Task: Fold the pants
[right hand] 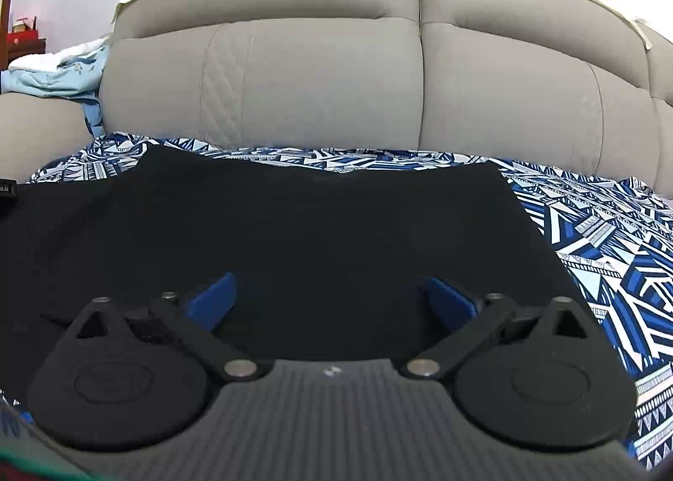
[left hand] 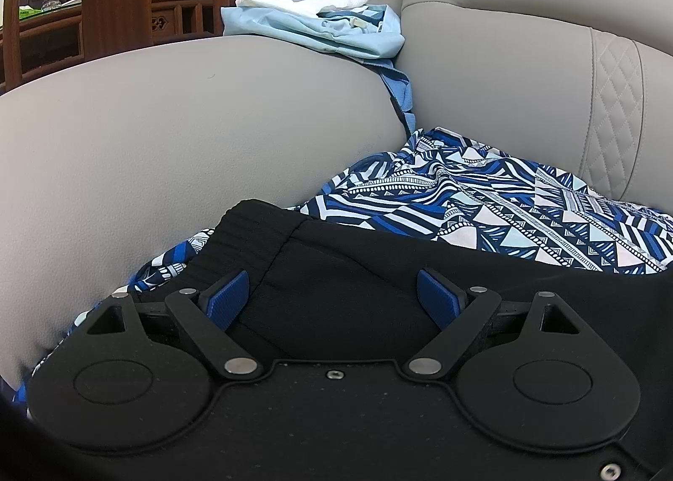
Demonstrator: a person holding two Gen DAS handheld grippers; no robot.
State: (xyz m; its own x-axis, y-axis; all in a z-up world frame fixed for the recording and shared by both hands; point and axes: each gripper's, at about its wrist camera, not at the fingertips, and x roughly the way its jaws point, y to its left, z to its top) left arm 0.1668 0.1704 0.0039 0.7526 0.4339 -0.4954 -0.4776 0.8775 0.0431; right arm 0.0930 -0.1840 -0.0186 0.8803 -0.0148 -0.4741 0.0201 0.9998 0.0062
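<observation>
The black pants [right hand: 294, 237] lie flat across the middle of both frames on the patterned cloth [right hand: 610, 253] covering the sofa [right hand: 319, 77], soft, light and floppy (best pinched at the ribbed waistband [left hand: 248, 228] or a hem), with left gripper [left hand: 332, 300] and right gripper [right hand: 332, 304] fingers spread wide, gripping nothing.

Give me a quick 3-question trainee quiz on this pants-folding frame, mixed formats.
1. True or false: the left gripper is closed on the waistband of the black pants.
2. Multiple choice: the black pants lie on (A) a bare cushion, (B) a blue-and-white patterned cloth, (C) a wooden table.
3. Short answer: what sits on the sofa armrest in the left wrist view?

Key
1. False: both pads stand apart over the fabric.
2. B
3. A bundle of light blue clothing with white cloth on it.
</observation>
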